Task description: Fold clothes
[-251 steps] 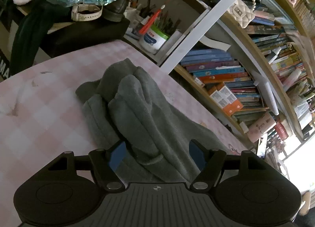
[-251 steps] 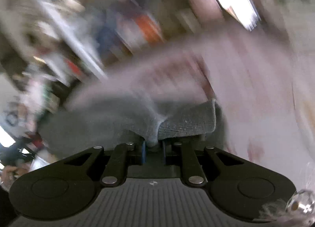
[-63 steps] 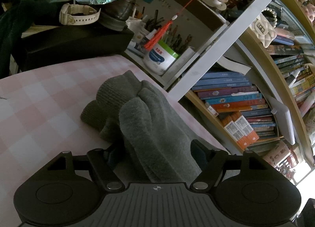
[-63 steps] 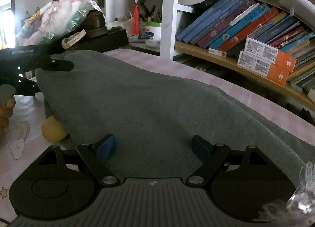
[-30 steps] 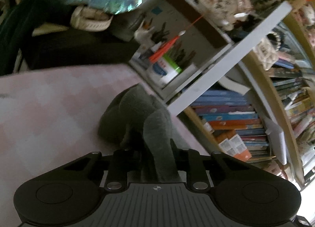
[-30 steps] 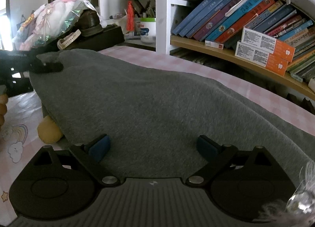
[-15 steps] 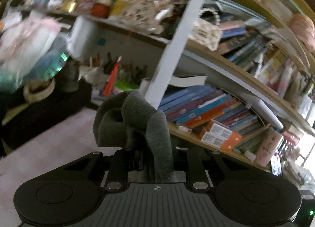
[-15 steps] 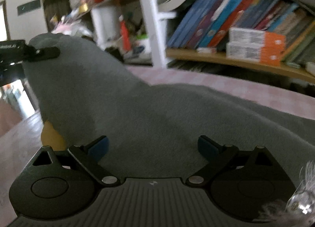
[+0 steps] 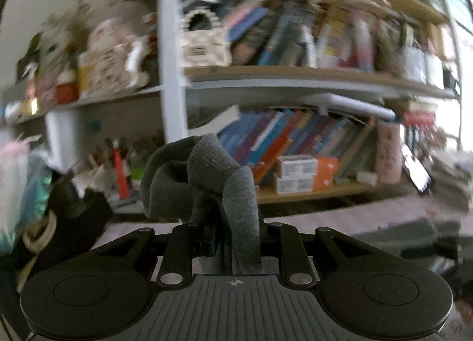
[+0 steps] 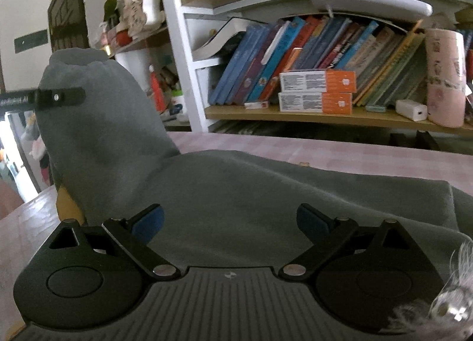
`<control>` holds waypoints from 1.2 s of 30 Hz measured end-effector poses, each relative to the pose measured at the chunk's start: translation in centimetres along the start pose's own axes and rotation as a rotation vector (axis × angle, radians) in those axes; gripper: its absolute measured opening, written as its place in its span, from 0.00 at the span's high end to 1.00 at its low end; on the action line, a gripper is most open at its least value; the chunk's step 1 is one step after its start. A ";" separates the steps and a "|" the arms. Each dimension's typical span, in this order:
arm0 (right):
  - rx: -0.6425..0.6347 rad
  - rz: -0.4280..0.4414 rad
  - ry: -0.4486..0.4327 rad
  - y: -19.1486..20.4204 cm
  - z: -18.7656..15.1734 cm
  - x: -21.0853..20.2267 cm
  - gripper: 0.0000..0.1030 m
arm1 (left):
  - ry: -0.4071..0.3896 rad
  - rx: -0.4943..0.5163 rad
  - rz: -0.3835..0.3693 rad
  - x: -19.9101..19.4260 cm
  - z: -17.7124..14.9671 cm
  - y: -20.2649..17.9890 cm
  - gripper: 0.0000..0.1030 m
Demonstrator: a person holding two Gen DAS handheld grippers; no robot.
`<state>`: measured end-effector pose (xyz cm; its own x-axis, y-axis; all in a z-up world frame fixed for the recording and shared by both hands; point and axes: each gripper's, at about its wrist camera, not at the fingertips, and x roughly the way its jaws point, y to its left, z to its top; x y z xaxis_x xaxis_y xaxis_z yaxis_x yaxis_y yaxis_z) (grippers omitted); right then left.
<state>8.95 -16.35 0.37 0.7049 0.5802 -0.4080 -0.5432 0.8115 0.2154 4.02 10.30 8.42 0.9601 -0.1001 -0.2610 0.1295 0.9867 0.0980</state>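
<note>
The left tongs (image 9: 229, 240) are pinching a bunched fold of the grey knitted garment (image 10: 251, 202), their black fingers (image 9: 177, 249) drawn close together with the cloth (image 9: 207, 181) bulging up and forward between them. In the right wrist view that same pair (image 10: 60, 97) is showing at the far left, gripping the garment's raised end so that the fabric is standing up in a tall hump above the worktop (image 10: 340, 152). From that lifted end the garment is sloping down and spreading flat across the pink checked cover toward the right tongs (image 10: 230, 222).

The right tongs are spread wide, their blue-padded fingers (image 10: 147, 222) standing apart just over the near part of the garment; whether the pads are touching the cloth cannot be told, but nothing is being pinched between them.

Behind the worktop a bookshelf (image 10: 325, 118) is carrying a row of leaning books (image 10: 295, 57), two orange and white boxes (image 10: 317, 94) stacked on each other, and a pink cylinder (image 10: 445, 78) at the right. The left wrist view is blurred.
</note>
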 end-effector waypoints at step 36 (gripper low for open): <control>0.559 0.252 0.200 -4.7 -0.1 3.2 0.63 | 0.068 -0.474 -0.229 2.2 -9.7 3.1 0.75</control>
<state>13.73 -18.37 -2.01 0.4587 0.7774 -0.4303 -0.3234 0.5971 0.7341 4.16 14.38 -1.14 0.8999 -0.3272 -0.2883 0.1931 0.8917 -0.4094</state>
